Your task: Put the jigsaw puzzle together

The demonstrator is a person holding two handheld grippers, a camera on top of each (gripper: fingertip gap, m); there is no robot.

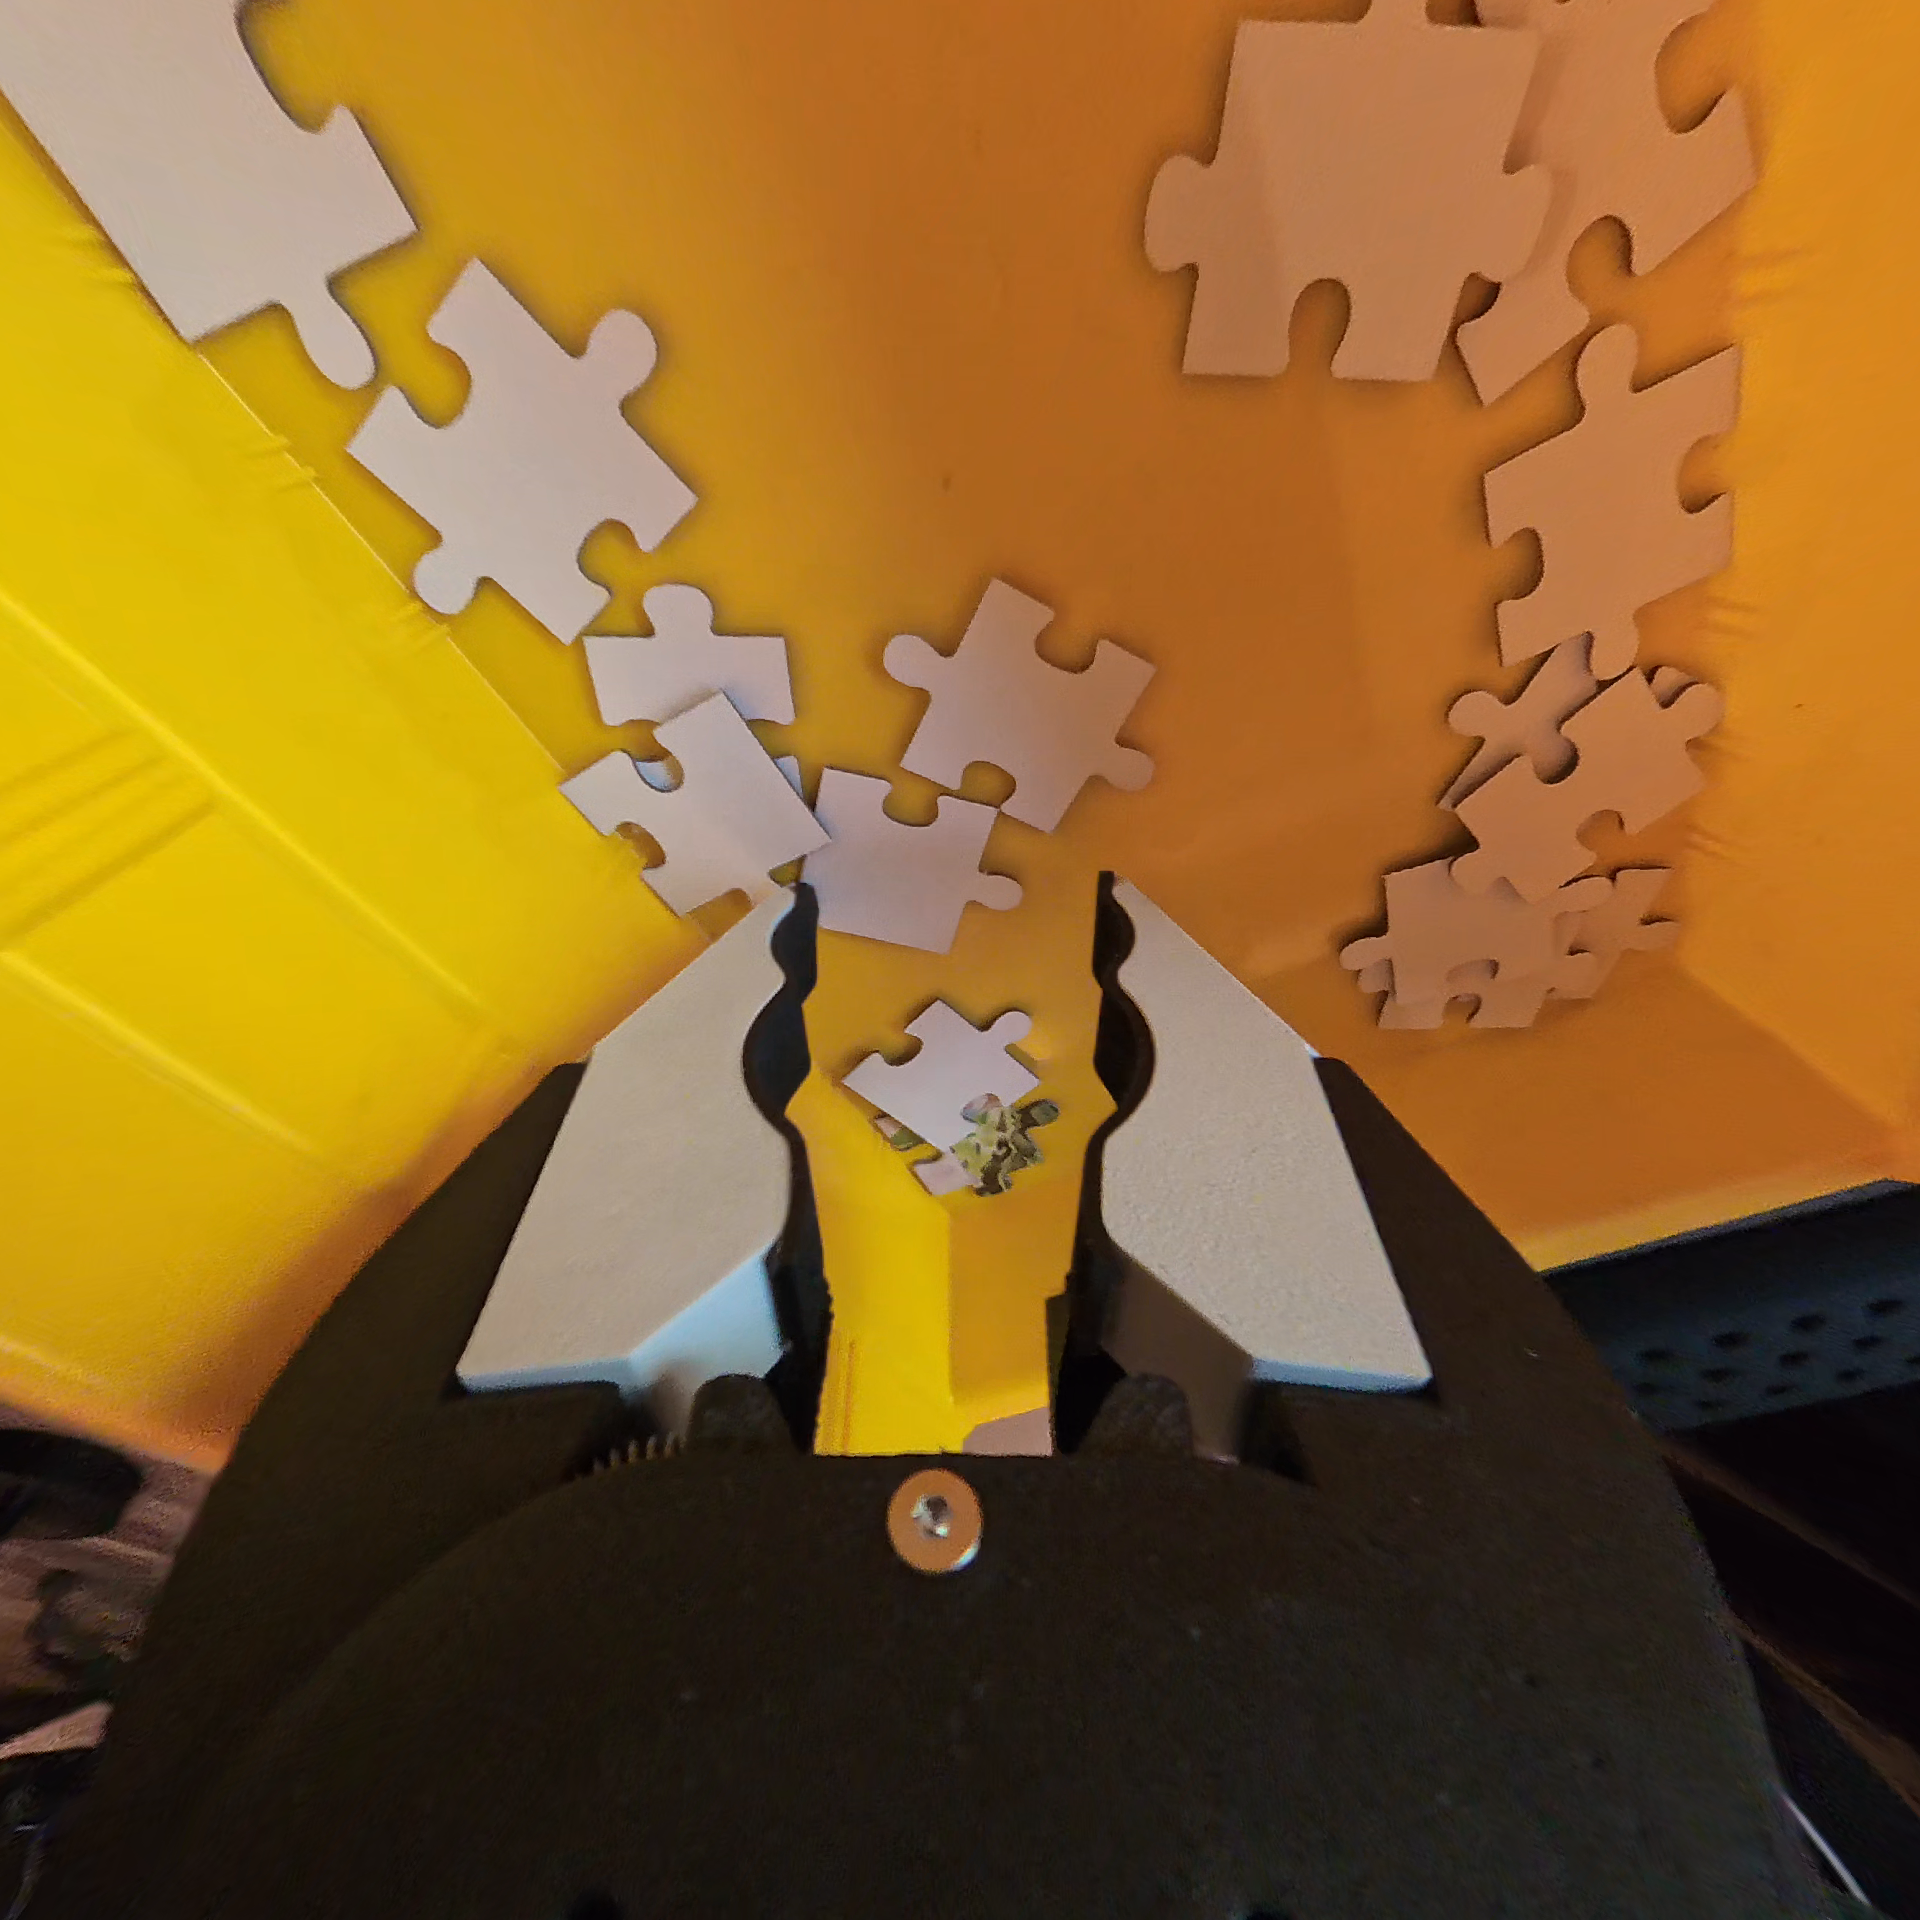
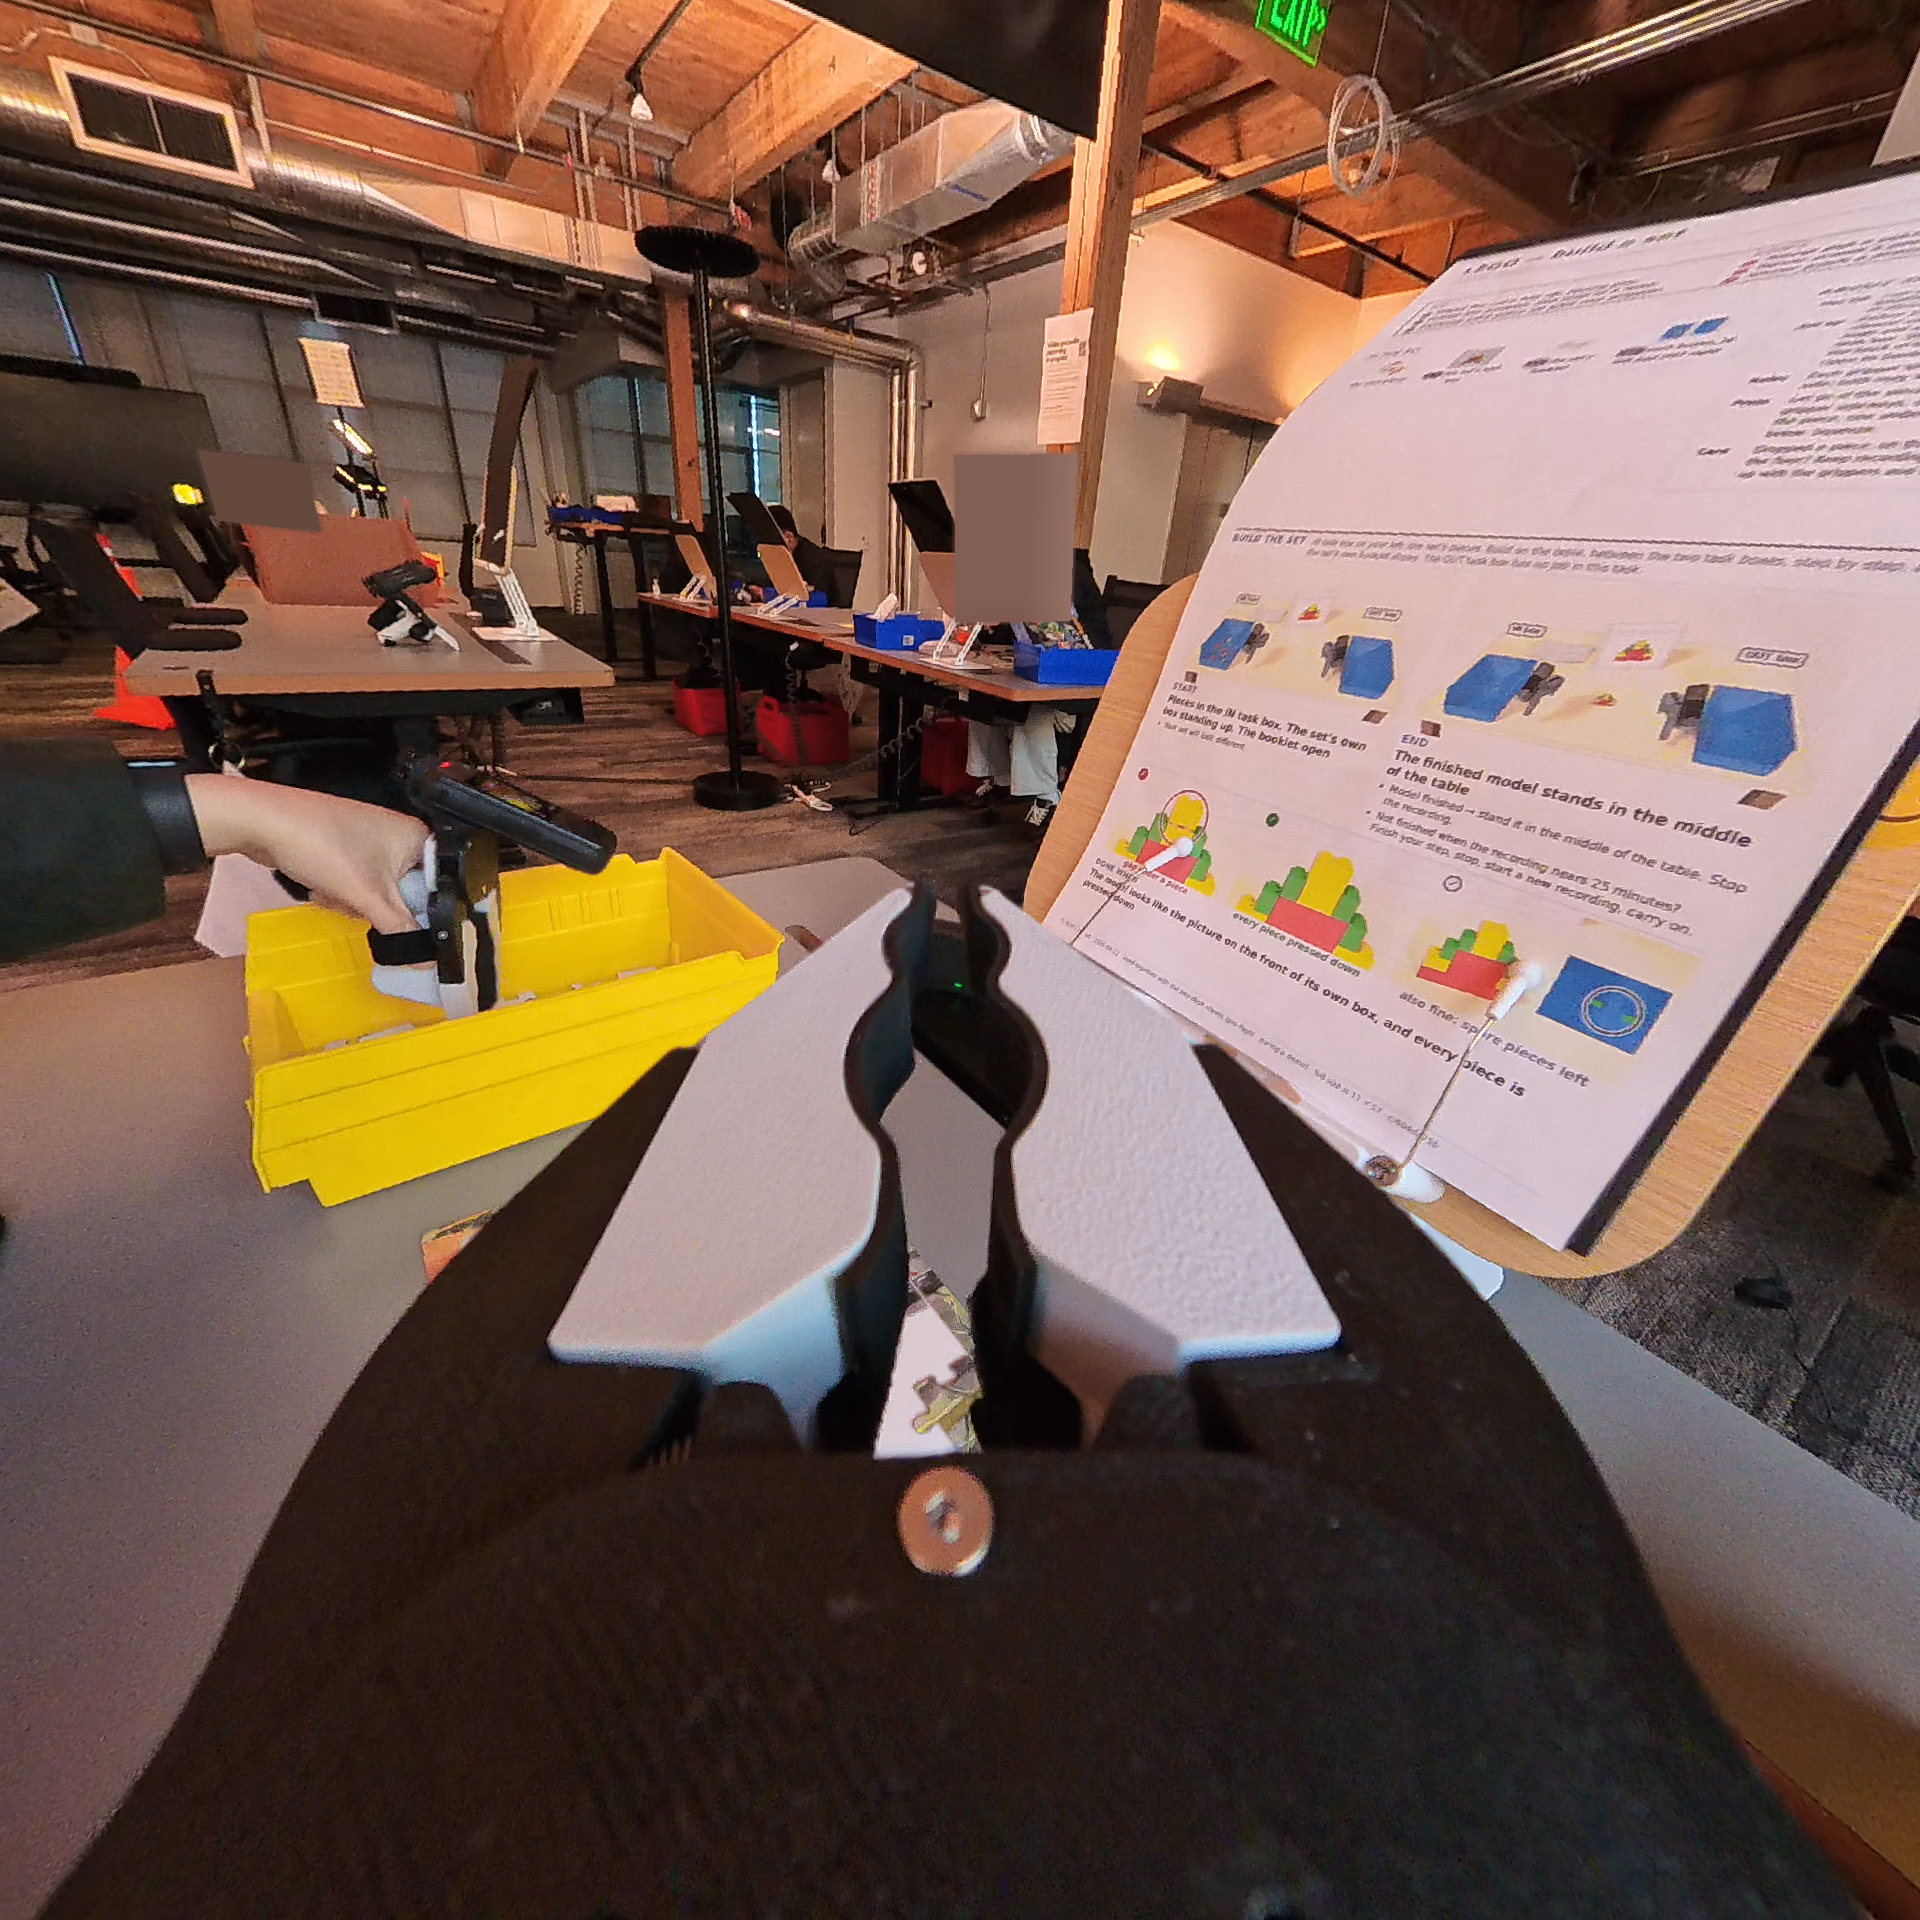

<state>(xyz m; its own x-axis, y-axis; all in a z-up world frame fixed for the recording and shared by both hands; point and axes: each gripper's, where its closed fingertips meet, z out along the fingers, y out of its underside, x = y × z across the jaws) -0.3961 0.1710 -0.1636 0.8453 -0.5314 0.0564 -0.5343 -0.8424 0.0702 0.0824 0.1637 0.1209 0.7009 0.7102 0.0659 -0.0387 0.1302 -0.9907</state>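
Note:
In the left wrist view my left gripper (image 1: 951, 894) is open and empty, pointing down into a yellow bin (image 1: 1039, 416). Several white face-down jigsaw pieces lie on the bin floor. One piece (image 1: 904, 862) lies just at my fingertips, and another (image 1: 951, 1065) shows between my fingers next to a printed piece (image 1: 1003, 1138). In the right wrist view my right gripper (image 2: 948, 909) is over the grey table (image 2: 208, 1299), its jaws almost together with nothing between the tips. Some puzzle pieces (image 2: 935, 1361) show below it through the finger gap. The left gripper (image 2: 457, 1003) also shows there, held by a hand inside the bin (image 2: 520, 1070).
An instruction sheet on a wooden stand (image 2: 1507, 779) rises close on the right of the right gripper. More pieces are heaped by the bin's right wall (image 1: 1538, 914) and left wall (image 1: 686, 790). Other desks, blue bins and people are far behind. The gap from one gripper's tips to the other's is roughly 55 cm.

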